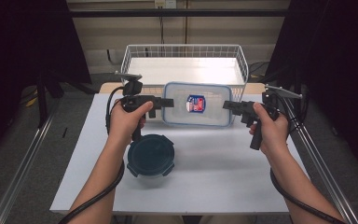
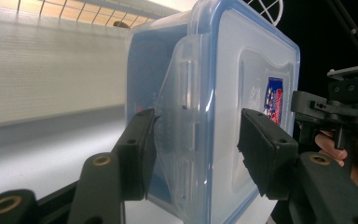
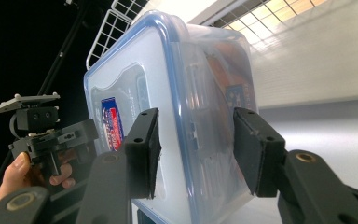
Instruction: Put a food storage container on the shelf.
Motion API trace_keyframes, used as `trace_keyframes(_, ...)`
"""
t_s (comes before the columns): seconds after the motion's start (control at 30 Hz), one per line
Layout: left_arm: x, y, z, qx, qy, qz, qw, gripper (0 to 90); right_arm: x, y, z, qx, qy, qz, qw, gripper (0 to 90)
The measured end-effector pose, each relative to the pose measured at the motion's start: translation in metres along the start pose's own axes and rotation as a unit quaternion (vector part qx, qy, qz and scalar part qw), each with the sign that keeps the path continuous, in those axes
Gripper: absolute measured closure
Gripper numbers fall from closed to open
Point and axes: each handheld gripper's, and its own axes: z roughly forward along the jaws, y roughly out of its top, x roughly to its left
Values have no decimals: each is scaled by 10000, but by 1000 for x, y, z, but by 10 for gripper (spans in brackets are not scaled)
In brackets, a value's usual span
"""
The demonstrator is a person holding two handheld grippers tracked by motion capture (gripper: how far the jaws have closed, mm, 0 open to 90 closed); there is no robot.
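Observation:
A clear rectangular box with a blue-rimmed lid and a red-blue label [image 1: 196,105] hangs level between my two grippers, over the back of the white table [image 1: 214,172]. My left gripper [image 1: 168,102] is shut on its left end, one pad under the base and one on the lid. My right gripper [image 1: 227,105] clamps the right end the same way. In the left gripper view the box [image 2: 223,93] sits between the pads [image 2: 140,154], at the side latch. In the right gripper view the box [image 3: 168,93] is pinched between the pads [image 3: 256,149].
A round dark teal container with a lid [image 1: 150,155] stands on the table by the person's left forearm. A white wire basket [image 1: 185,51] sits just behind the held box. Metal rails run along both sides of the table.

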Motion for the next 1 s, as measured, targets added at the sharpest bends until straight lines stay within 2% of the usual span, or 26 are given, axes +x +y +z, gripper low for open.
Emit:
trace_keyframes(0.27,-1,6,-8,-75,-9,52,10000,484,7,6,2,-52,73,-13,10000,527)
trace_keyframes(0.5,1,8,-12,-158,-140,-79,9997,489,12,9,3,-101,144,-29,9998,539)
trace_keyframes(1.0,4,20,-20,-300,-167,-46,9994,501,17,17,10,-212,279,-4,9994,543)
